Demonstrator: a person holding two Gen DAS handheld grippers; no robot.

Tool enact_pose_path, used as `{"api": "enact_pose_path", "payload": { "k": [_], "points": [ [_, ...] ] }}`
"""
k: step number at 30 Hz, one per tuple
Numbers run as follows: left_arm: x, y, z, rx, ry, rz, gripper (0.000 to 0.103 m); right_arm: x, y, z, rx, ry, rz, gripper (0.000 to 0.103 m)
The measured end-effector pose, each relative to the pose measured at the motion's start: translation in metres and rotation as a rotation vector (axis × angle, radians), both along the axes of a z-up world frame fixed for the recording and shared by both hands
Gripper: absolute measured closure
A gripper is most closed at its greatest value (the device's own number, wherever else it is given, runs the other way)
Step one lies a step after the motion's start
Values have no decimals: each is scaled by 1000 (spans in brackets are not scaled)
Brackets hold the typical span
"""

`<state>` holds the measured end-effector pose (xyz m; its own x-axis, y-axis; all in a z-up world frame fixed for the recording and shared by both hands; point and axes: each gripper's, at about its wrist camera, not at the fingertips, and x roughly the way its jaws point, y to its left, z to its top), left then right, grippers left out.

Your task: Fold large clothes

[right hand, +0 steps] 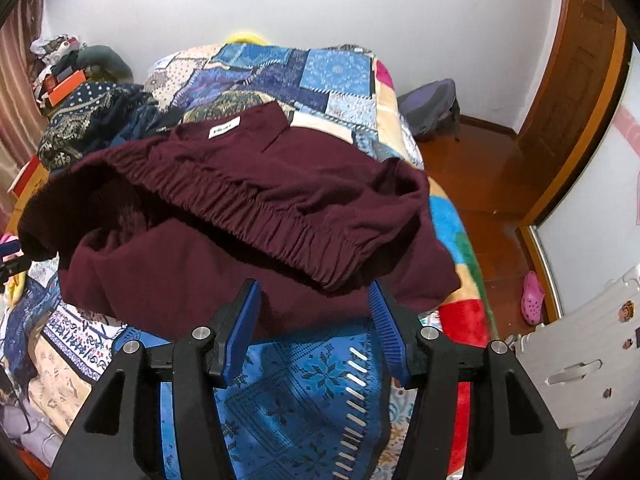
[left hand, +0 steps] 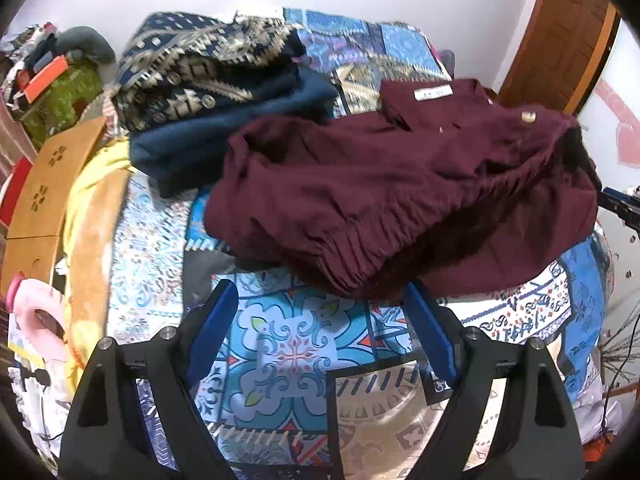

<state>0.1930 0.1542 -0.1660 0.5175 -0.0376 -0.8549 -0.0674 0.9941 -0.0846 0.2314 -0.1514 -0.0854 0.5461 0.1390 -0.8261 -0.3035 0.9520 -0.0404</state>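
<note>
The maroon garment (left hand: 400,196) lies bunched on the patchwork bedspread (left hand: 288,356), and all places below are given from this garment. Its gathered elastic band (right hand: 276,216) runs across the upper layer, and a small white label (right hand: 224,127) sits at its far edge. A pale button (left hand: 529,117) shows near the far right corner in the left wrist view.

The left gripper (left hand: 320,320) hangs just in front of the near edge of the garment, with its 2 blue fingers (left hand: 216,320) spread wide and nothing between them. The right finger tip is at the hem, but I cannot tell if it touches the cloth.

The right gripper (right hand: 314,304) is also just in front of the near edge, jaws released and apart, holding nothing.

Behind the garment to the left lies a pile of folded dark blue clothes (left hand: 224,92), patterned on top. Far to the right of the garment, on the wooden floor (right hand: 480,176), a pink shoe (right hand: 532,298) lies.
</note>
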Motion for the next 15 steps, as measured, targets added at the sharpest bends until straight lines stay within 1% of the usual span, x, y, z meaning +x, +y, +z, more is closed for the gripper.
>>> {"api": "enact_pose_path", "payload": {
  "k": [5, 8, 11, 15],
  "points": [
    [25, -2, -28, 9, 84, -6, 19, 10, 5, -11, -5, 35, 12, 51],
    [45, 1, -34, 8, 104, 0, 19, 17, 6, -14, -8, 43, 15, 51],
    [67, 3, -24, 21, 71, -3, 19, 29, 6, -11, 1, 41, 32, 51],
    [100, 6, 2, 72, -2, -4, 19, 55, 3, -3, -25, 5, 9, 51]
  ]
}}
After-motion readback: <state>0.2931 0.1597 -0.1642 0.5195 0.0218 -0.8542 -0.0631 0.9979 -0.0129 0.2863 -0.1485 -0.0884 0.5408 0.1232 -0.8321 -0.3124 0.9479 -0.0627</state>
